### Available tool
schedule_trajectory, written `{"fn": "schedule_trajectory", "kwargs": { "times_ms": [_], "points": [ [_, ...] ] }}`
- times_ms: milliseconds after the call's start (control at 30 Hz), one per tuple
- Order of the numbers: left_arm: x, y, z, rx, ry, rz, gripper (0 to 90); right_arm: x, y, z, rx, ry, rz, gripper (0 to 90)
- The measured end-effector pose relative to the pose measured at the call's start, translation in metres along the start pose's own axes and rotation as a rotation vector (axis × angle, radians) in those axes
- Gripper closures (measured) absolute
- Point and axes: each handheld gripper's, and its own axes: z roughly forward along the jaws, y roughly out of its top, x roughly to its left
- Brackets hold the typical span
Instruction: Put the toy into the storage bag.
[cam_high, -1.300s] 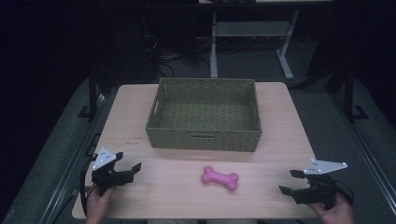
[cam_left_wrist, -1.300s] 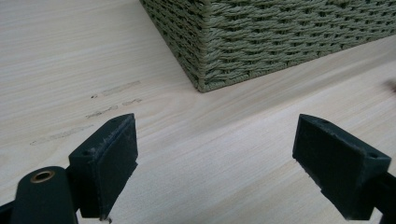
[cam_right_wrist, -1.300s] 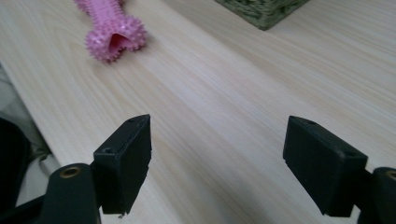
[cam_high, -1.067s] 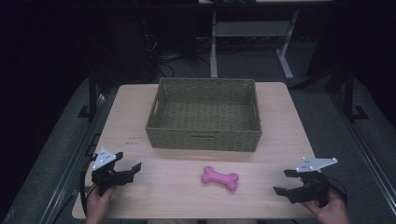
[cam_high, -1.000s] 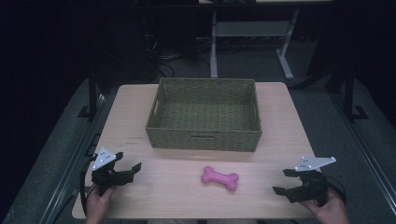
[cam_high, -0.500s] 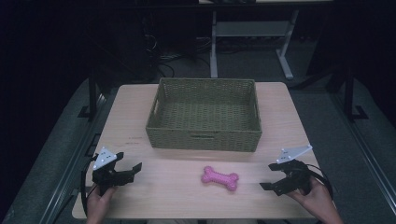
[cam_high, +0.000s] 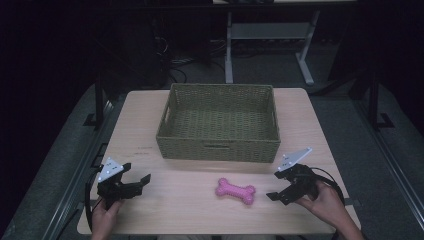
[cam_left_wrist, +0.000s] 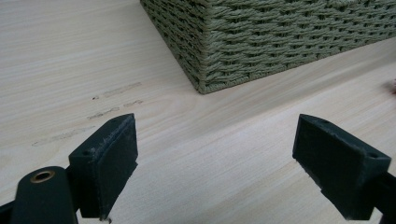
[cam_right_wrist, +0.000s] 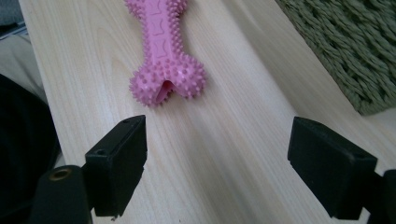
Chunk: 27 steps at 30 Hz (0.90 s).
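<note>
A pink spiked rubber bone (cam_high: 235, 191) lies flat on the wooden table (cam_high: 190, 205), in front of a green woven basket (cam_high: 219, 122) that holds nothing I can see. My right gripper (cam_high: 274, 186) is open just right of the bone, jaws pointing at its near end. In the right gripper view the bone (cam_right_wrist: 163, 51) lies just beyond the open gripper (cam_right_wrist: 233, 168), nothing between the jaws. My left gripper (cam_high: 142, 183) rests open at the table's front left. The left gripper view has its gripper (cam_left_wrist: 229, 163) facing the basket's corner (cam_left_wrist: 205, 56).
The basket takes up the middle and back of the table. Bare wood lies between the two grippers at the front. Faint pencil-like marks (cam_left_wrist: 112, 100) cross the wood left of the basket. Beyond the table stand desk legs and cables on a dark floor.
My right gripper has moved left and a little forward from the front right corner, ending close to the bone. The left gripper and the bone have stayed put.
</note>
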Motion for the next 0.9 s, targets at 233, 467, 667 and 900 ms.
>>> {"fn": "schedule_trajectory", "kwargs": {
  "times_ms": [233,467,667,900],
  "points": [
    [0.0,0.0,0.0,-0.005,-0.001,-0.002,13.4,0.003,0.013,0.005,0.026,0.012,-0.041,20.0],
    [0.0,0.0,0.0,-0.002,-0.001,0.001,13.4,0.006,0.023,0.008,0.037,0.021,-0.077,20.6],
    [0.001,0.0,0.001,-0.003,-0.002,-0.008,13.4,0.012,0.036,0.012,0.053,0.023,-0.105,21.6],
    [0.003,0.0,0.0,-0.007,0.003,-0.012,13.3,0.017,0.052,0.021,0.071,0.046,-0.142,22.3]
  ]
}}
